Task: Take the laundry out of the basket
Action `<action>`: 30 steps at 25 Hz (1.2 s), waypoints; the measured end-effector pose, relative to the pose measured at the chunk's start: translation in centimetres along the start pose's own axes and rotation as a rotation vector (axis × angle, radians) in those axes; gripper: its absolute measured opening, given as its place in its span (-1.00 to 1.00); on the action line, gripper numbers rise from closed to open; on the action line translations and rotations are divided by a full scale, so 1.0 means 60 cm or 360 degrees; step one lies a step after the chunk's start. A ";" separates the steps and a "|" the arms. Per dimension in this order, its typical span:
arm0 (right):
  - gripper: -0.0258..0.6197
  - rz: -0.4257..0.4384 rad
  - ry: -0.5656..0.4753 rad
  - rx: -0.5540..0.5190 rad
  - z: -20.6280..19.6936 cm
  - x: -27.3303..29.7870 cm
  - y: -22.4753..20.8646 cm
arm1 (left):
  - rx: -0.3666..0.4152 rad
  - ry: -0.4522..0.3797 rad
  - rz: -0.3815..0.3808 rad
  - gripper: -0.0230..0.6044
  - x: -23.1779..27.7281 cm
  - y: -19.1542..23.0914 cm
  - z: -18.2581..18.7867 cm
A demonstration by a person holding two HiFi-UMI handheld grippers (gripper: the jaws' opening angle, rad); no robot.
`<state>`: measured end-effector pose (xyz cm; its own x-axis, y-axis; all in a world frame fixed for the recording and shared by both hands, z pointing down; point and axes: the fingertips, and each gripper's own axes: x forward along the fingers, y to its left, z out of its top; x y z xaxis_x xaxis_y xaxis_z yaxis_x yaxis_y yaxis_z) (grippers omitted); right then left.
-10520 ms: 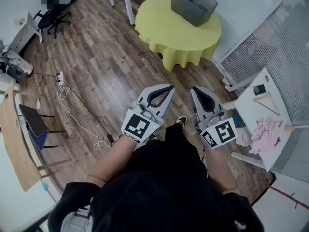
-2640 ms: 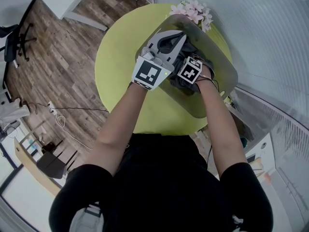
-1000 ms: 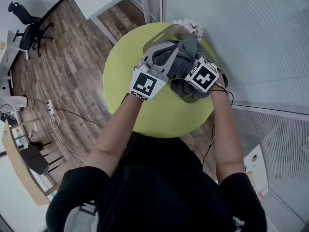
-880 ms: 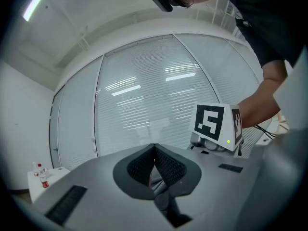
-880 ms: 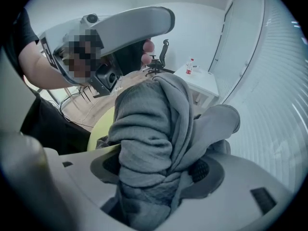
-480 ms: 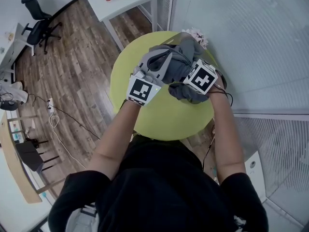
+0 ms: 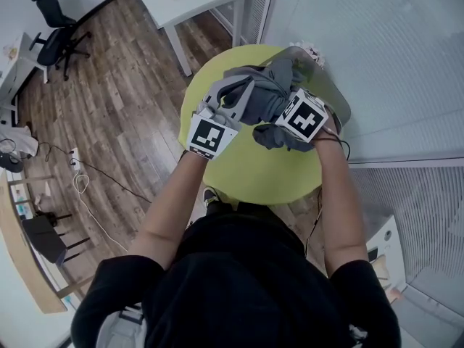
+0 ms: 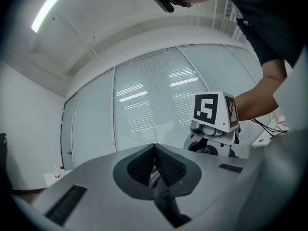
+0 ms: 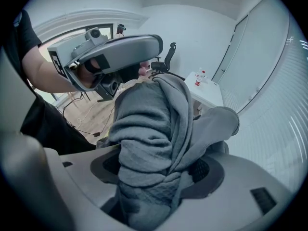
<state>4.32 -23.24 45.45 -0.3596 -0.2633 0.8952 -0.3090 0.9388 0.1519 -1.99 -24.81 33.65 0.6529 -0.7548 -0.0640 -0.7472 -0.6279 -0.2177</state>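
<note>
The person's left forearm reaches forward and carries the left gripper (image 7: pixel 243 91), tipped upward in its own view, its ribbed black pads (image 8: pixel 169 165) pinched together on a thin dark fold of cloth. That fold belongs to the grey garment (image 7: pixel 264 93), a soft, heavy knit that spans from this tool's tips across to the other tool.

To the outer side of the left gripper lies bare yellow-green tablecloth (image 7: pixel 246 172), and past its round edge open wooden floor (image 7: pixel 130 122).

The right gripper (image 7: pixel 286 111) sits level with the left and close beside it. Its jaws stand wide but clamp a thick, rumpled bunch of the garment (image 9: pixel 144 124), which fills the gap, with a loose end hanging just under the tool.

The smooth grey basket (image 7: pixel 339 104) is just beyond and outside the right gripper, against the glass wall (image 7: pixel 391 64).
</note>
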 end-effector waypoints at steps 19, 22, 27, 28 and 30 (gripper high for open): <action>0.14 0.0164 0.0042 0.0080 0.070 0.136 0.185 | -0.0061 0.0112 -0.0089 -0.91 -0.153 0.028 -0.094; 0.14 0.0198 0.0073 0.0088 0.053 0.167 0.205 | -0.0092 0.0149 -0.0107 -0.91 -0.167 0.016 -0.129; 0.14 0.0249 0.0077 0.0113 0.034 0.216 0.229 | -0.0169 0.0225 -0.0116 -0.91 -0.183 -0.001 -0.190; 0.14 0.0262 0.0078 0.0114 0.030 0.226 0.232 | -0.0187 0.0243 -0.0114 -0.91 -0.184 -0.004 -0.204; 0.14 0.0275 0.0090 0.0106 0.015 0.250 0.233 | -0.0220 0.0280 -0.0113 -0.91 -0.182 -0.012 -0.232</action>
<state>-6.20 -14.25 60.60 -0.3629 -0.0849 0.9280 -0.3053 0.9517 -0.0323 -10.32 -18.74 48.06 0.6816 -0.7218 0.1202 -0.7182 -0.6913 -0.0791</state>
